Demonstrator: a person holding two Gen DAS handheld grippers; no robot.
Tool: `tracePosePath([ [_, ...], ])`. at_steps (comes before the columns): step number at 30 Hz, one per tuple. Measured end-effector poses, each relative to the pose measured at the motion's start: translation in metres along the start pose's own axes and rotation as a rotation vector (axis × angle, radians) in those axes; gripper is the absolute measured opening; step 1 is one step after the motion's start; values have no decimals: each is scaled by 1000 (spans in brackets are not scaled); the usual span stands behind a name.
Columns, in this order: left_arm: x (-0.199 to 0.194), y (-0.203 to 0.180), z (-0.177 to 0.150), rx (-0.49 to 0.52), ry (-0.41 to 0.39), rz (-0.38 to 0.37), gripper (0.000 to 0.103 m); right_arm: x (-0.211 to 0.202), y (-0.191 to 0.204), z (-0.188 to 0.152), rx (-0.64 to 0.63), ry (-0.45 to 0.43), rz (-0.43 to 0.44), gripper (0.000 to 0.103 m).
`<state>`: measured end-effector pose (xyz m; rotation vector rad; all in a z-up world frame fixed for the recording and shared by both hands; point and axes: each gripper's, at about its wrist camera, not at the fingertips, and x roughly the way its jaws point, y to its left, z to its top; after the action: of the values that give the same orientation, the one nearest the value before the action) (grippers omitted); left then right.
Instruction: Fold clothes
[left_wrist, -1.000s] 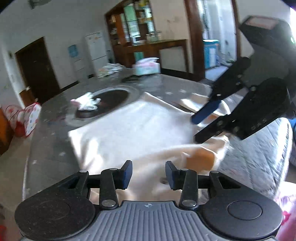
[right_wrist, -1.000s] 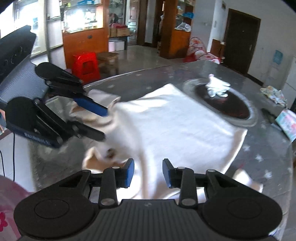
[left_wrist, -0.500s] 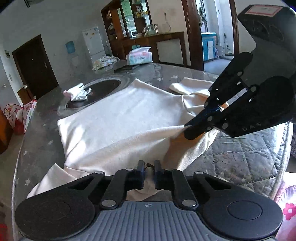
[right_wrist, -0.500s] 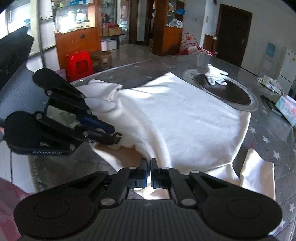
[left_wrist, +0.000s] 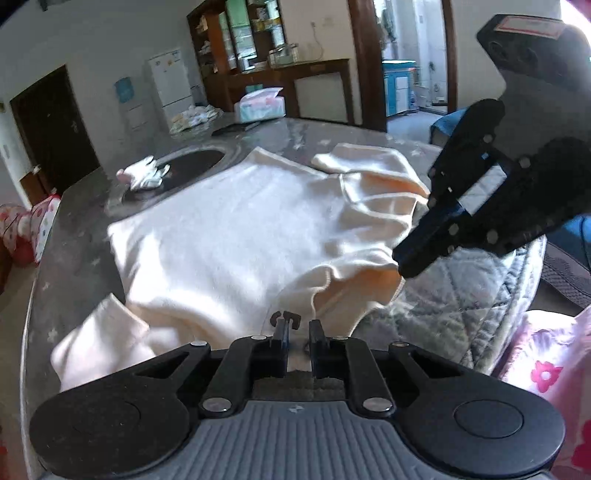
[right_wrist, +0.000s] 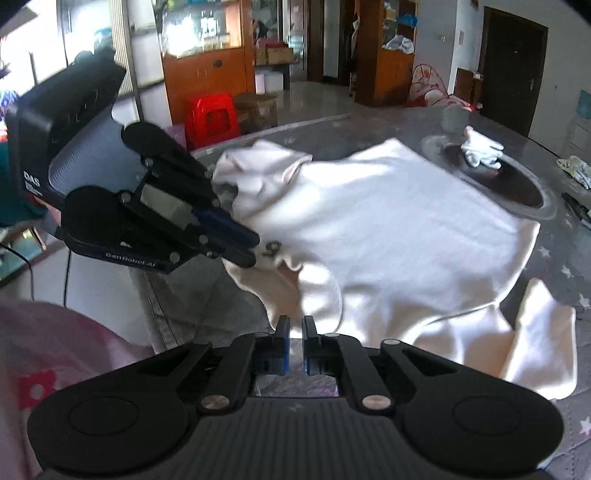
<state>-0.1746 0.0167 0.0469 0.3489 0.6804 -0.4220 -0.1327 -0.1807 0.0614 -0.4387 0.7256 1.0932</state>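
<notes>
A cream short-sleeved shirt (left_wrist: 236, 229) lies spread on the grey table (left_wrist: 70, 236); it also shows in the right wrist view (right_wrist: 388, 229). My left gripper (left_wrist: 297, 328) is shut on the shirt's near edge and holds it lifted off the table. My right gripper (right_wrist: 294, 325) is shut on the same near edge a little way along. Each gripper appears in the other's view: the right one (left_wrist: 402, 264) and the left one (right_wrist: 251, 254), both pinching cloth. One sleeve (left_wrist: 99, 339) hangs at the near left, the other (left_wrist: 365, 162) lies bunched at the far right.
White gloves (left_wrist: 144, 173) lie on a dark round inset (left_wrist: 184, 166) in the table. A tissue box (left_wrist: 260, 105) and crumpled cloth (left_wrist: 192, 116) sit at the far edge. A quilted grey pad (left_wrist: 469, 306) covers the near table edge. A red stool (right_wrist: 212, 118) stands beyond.
Both grippers went from open over the shirt's edge to shut on it. They have since lifted the edge and pulled it back, so the cloth now drapes up from the table.
</notes>
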Motion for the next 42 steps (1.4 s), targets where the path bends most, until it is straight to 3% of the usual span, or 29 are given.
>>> tracePosePath([
  [5,-4,8,24,-10,-72,15,14,-13,-22,4,71,-59,-88,8],
  [8,10,8,39,-41,-98,2,14,2,-29,-3,104,-20,-120,9],
  [11,34,2,46,-79,-86,-25,14,10,-32,-13,127,19,-111,9],
  [14,52,-5,46,-105,-67,-62,14,-4,-40,-13,148,-11,-133,9],
  [20,66,-26,40,-83,-42,-116,15,-22,-83,-1,210,-74,-314,12],
  [23,67,-33,35,-71,-31,-117,18,-10,-110,1,273,-71,-380,18],
  [27,65,-37,31,-73,-36,-111,19,16,-138,0,370,-46,-396,22],
  [30,64,-37,30,-83,-36,-111,20,33,-143,-5,374,-19,-420,28],
  [33,65,-39,29,-81,-37,-113,20,42,-145,-12,356,-13,-440,27],
  [35,65,-40,29,-79,-38,-115,20,39,-144,-13,353,-11,-455,4],
  [42,66,-39,30,-87,-40,-117,20,-16,-139,-31,368,-106,-593,3],
])
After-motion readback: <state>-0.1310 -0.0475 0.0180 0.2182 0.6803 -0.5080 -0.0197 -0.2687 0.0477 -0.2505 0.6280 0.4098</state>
